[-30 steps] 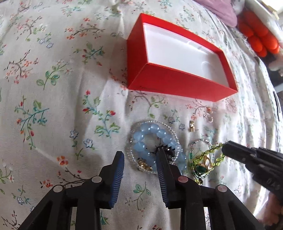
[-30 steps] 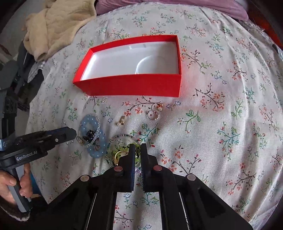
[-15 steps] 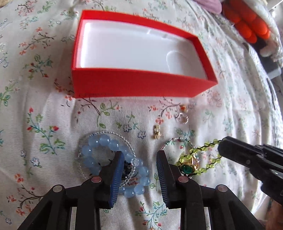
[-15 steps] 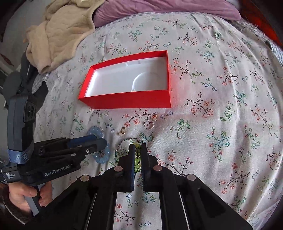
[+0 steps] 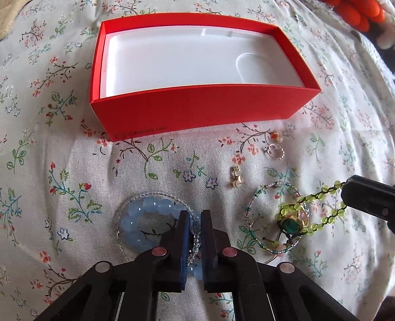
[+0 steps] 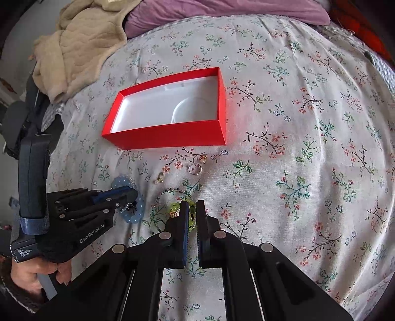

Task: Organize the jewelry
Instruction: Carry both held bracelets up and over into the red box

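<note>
An open red box (image 5: 222,108) with a white inside lies on the floral bedspread; it also shows in the right wrist view (image 6: 172,134). My left gripper (image 5: 195,217) is shut on the blue bead bracelet (image 5: 138,224), which lies with a clear bead bracelet (image 5: 158,195). My right gripper (image 6: 191,206) is shut on the green bead bracelet (image 5: 321,197), which carries a green stone charm (image 5: 291,226) and is stretched up from the cloth. A small ring (image 5: 274,151), a gold charm (image 5: 237,176) and an orange earring (image 5: 276,136) lie loose before the box.
A thin green-and-silver bead loop (image 5: 261,197) lies under the green bracelet. A beige blanket (image 6: 81,47) and a purple pillow (image 6: 222,12) lie at the far edge of the bed. Orange items (image 5: 358,12) sit at the far right.
My left gripper has moved right over the blue bracelet and shut on it. My right gripper has lifted, with the green bracelet held in it.
</note>
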`<state>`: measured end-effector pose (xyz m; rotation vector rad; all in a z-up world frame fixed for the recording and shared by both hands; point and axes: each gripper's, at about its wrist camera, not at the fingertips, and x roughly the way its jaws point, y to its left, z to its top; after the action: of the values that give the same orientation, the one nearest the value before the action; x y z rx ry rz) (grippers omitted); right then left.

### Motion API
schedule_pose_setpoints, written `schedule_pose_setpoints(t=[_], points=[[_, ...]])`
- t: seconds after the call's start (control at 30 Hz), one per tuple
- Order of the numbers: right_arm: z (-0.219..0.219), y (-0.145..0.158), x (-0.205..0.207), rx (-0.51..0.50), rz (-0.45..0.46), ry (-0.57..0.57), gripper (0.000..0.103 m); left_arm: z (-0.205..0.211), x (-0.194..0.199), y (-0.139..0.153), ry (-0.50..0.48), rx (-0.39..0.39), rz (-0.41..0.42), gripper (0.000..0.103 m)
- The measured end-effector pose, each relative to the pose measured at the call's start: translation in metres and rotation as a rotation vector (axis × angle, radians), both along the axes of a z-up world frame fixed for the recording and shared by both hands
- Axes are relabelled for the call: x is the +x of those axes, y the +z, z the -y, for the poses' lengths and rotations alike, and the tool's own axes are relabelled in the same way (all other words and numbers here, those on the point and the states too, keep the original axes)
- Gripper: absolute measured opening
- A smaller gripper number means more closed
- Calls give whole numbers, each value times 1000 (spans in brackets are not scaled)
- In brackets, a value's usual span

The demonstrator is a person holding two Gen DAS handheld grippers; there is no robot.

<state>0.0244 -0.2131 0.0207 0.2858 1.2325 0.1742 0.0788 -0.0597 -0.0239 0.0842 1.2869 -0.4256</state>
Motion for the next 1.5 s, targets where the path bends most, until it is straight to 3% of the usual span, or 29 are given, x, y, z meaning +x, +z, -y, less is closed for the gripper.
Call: schedule_pose_setpoints(t=[0.47,0.8,1.03,1.37,1.43,1.5], points=[[5,28,-6,37,71,-11,6,-19,-7,60,44,-116,134,2],[1,65,-6,71,184,-24,6,-28,-8,97,75,-201,218,2],[6,83,5,89,264,-52,6,-19,12,116,88,-250,255,2],[21,111,41,66,344,-113,6,0,55,112,109,-409,266,2],[16,113,51,59,356,-110,6,-3,62,99,123,-400,247,2],[9,110,62,57,361,-100,6,-6,67,86,140,-343,239,2]])
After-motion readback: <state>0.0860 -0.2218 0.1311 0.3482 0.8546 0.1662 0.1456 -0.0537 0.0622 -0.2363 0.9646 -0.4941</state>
